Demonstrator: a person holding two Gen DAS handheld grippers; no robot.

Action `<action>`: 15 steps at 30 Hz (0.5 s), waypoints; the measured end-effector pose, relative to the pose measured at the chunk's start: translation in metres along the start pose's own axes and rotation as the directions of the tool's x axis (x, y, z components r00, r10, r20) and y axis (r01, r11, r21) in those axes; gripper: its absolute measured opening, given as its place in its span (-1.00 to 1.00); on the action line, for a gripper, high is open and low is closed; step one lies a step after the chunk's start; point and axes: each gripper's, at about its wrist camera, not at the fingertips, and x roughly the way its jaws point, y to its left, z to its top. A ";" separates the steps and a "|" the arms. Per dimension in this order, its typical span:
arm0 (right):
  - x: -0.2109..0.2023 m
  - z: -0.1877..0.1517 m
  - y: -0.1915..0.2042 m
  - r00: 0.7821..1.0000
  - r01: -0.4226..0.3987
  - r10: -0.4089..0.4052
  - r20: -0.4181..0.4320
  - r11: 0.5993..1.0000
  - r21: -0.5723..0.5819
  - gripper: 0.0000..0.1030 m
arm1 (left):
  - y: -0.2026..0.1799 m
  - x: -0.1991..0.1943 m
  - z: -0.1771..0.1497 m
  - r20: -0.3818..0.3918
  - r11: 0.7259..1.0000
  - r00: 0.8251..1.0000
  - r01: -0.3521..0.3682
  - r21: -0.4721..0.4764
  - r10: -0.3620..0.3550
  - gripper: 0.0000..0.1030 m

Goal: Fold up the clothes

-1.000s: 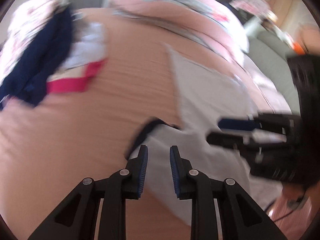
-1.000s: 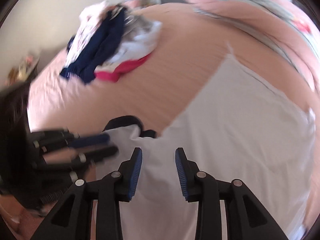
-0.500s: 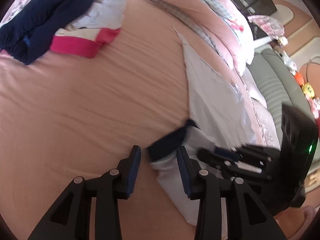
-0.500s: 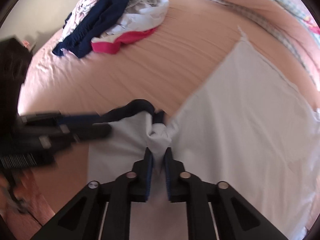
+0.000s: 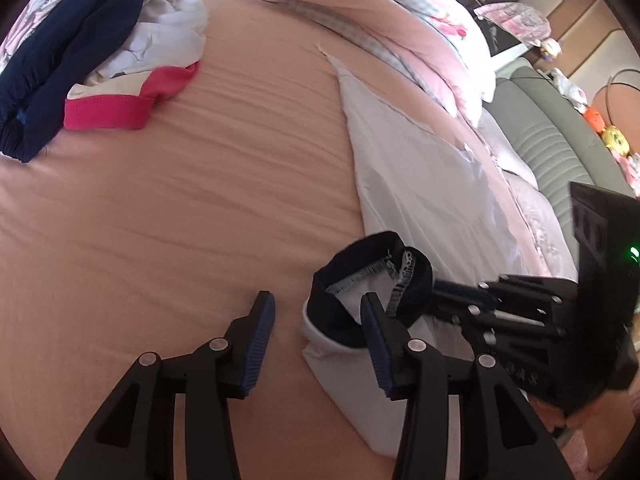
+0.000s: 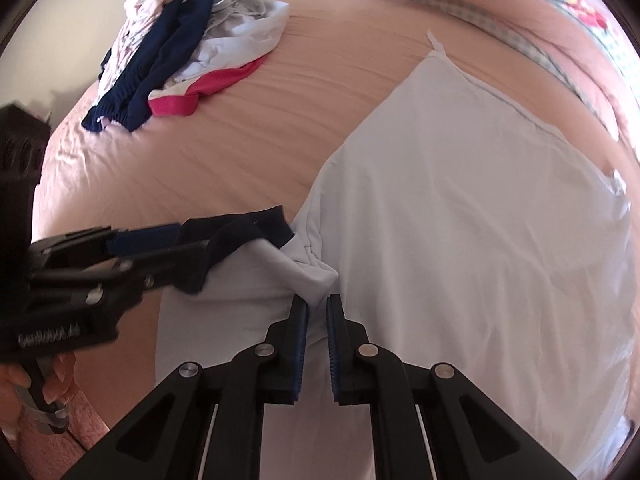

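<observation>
shirt (image 6: 460, 220): white, navy collar | sheet (image 5: 180, 220): peach

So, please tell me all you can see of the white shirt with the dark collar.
The white shirt lies spread mostly flat on the peach bed sheet. It looks like thin, smooth cloth with a navy collar. The right gripper pinches a bunched fold beside the collar. The left gripper is opening, with the collar at its fingers.

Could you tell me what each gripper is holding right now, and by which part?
The right gripper pinches the white T-shirt by a bunched fold beside its navy collar. The left gripper, its jaws opening, holds nothing.
</observation>
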 end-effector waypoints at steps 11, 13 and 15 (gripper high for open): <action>-0.007 -0.003 -0.015 1.000 0.004 -0.004 0.006 0.998 0.067 -0.90 | -0.019 0.005 -0.006 -0.065 0.990 0.997 0.039 0.138 -0.031 -0.20; -0.006 -0.003 -0.013 1.000 0.013 -0.014 0.008 0.998 0.055 -0.90 | -0.025 0.007 -0.008 -0.068 0.983 0.998 0.027 0.182 -0.015 -0.20; -0.006 -0.003 -0.013 1.000 0.010 -0.010 0.011 0.998 0.059 -0.90 | -0.028 0.013 -0.006 -0.043 0.982 0.999 0.001 0.189 0.007 -0.20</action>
